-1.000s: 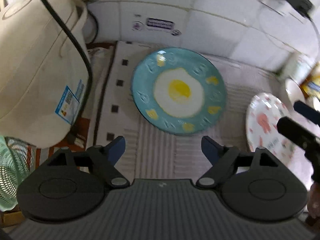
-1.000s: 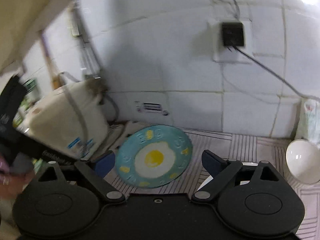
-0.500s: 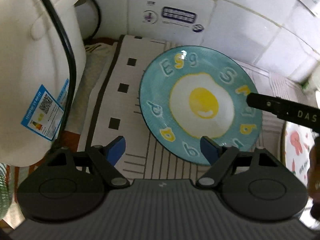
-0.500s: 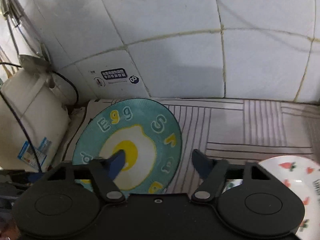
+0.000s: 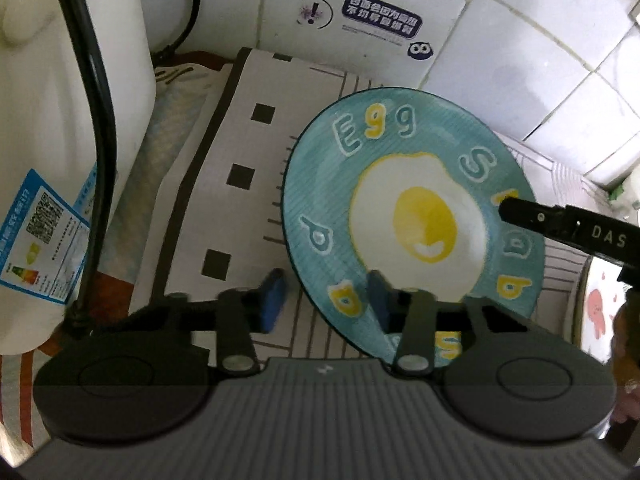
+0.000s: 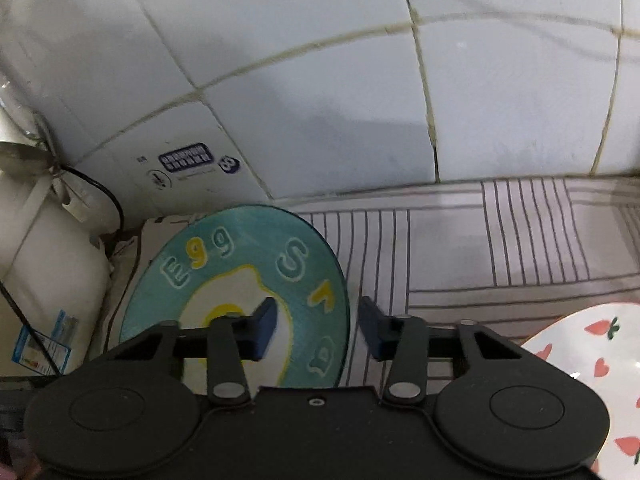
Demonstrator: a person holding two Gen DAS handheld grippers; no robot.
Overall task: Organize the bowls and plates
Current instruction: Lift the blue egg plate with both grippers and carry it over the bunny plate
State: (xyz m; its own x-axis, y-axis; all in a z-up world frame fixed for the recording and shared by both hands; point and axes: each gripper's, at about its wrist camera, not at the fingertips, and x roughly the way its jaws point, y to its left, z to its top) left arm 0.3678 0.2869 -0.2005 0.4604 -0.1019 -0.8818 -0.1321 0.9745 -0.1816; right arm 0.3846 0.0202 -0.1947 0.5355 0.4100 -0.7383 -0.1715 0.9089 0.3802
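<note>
1. The desk (image 6: 460, 236) is covered with a striped cloth against a tiled wall; a big white appliance (image 5: 60, 120) stands at its left end.
2. The teal plate (image 5: 400, 216), printed with a fried egg and letters, lies flat on the cloth just beside the appliance. It looks glazed ceramic: stiff, fairly heavy, slick, and liable to chip if knocked on the wall or dropped. The rim is the only place to grip it, since the middle gives no hold.
3. A second plate (image 6: 592, 360), white with small red prints, lies to the right, apart from the teal one.
4. The left claw (image 5: 326, 300) straddles the near rim of the teal plate, one finger outside on the cloth, the other over the plate. Its jaws have just been closing, but a gap shows and they do not press the rim yet.
5. The right claw (image 6: 316, 328) straddles the plate's right rim the same way, one finger over the egg, one on the cloth. Its jaws have just been closing too, and are not yet clamped.
6. A two-sided rim grip should steady so slippery a plate.
</note>
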